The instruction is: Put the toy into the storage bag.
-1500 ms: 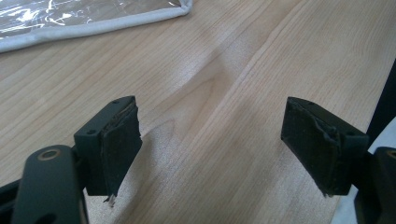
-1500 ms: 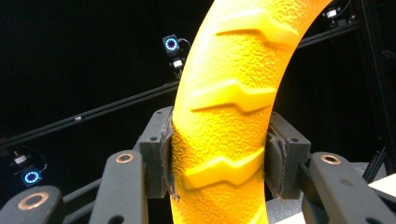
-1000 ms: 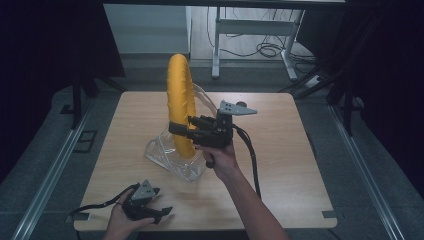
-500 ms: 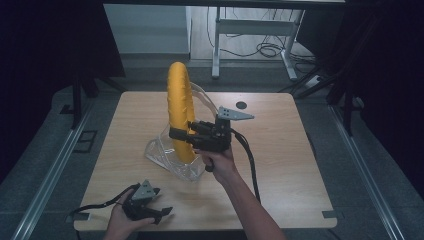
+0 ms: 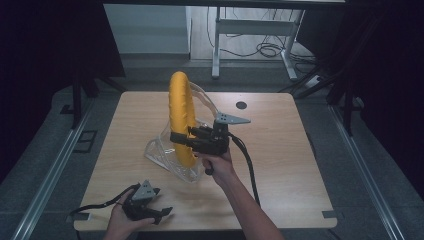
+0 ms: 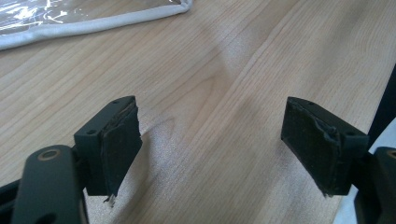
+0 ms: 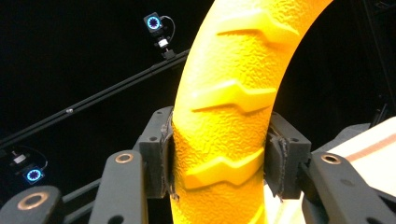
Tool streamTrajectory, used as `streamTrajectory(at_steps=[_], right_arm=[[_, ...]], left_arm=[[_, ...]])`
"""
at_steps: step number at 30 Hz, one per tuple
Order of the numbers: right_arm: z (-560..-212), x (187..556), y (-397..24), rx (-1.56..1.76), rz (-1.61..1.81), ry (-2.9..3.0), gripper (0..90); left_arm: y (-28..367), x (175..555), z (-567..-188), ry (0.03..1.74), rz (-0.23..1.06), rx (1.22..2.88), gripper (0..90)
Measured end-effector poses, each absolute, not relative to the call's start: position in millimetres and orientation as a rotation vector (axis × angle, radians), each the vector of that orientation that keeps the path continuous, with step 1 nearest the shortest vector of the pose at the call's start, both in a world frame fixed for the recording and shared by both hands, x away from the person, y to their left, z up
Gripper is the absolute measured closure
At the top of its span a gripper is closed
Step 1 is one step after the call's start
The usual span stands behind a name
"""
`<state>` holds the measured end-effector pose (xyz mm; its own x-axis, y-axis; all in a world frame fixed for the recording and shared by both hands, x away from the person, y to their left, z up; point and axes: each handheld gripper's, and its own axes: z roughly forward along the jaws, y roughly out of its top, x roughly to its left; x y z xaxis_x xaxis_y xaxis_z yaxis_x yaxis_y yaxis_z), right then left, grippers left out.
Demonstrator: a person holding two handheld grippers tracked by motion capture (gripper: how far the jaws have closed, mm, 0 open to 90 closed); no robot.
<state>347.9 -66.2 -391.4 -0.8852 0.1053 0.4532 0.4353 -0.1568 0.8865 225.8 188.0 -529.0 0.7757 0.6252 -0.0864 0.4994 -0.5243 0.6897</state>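
your right tool (image 5: 181, 139) is clamped on the yellow ring (image 5: 180, 117), one pad on each flank of its ridged tread, as the right gripper view shows (image 7: 224, 116). the ring stands on edge, upright, its lower part sitting inside the clear plastic bag (image 5: 170, 155) near the middle of the surface (image 5: 280, 150). the tool comes at it level from the right, gripping low on the near side, so the ring's long curve rises straight above the grip and the bag's mouth lies below it. the coming move looks like a straight vertical one along that plane; any tilt would likely snag the bag's edge. your left tool (image 5: 157, 214) rests at the near left corner, jaws apart and empty (image 6: 210, 154), well apart from the ring, with the bag's white rim (image 6: 93, 23) ahead of it.
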Motion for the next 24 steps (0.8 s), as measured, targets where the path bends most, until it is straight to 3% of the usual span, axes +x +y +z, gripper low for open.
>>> streamTrajectory(at_steps=[12, 24], right_arm=[[-415.7, 359.0, -68.3, -0.707, -2.082, -1.902, 50.2], [-416.2, 360.5, -72.3, -0.775, -2.127, -1.956, 46.9]], left_arm=[[187.8, 226.0, -529.3, 0.831, 0.219, 2.237, 19.7], [187.7, 225.7, -529.1, 0.833, 0.216, 2.233, 19.7]])
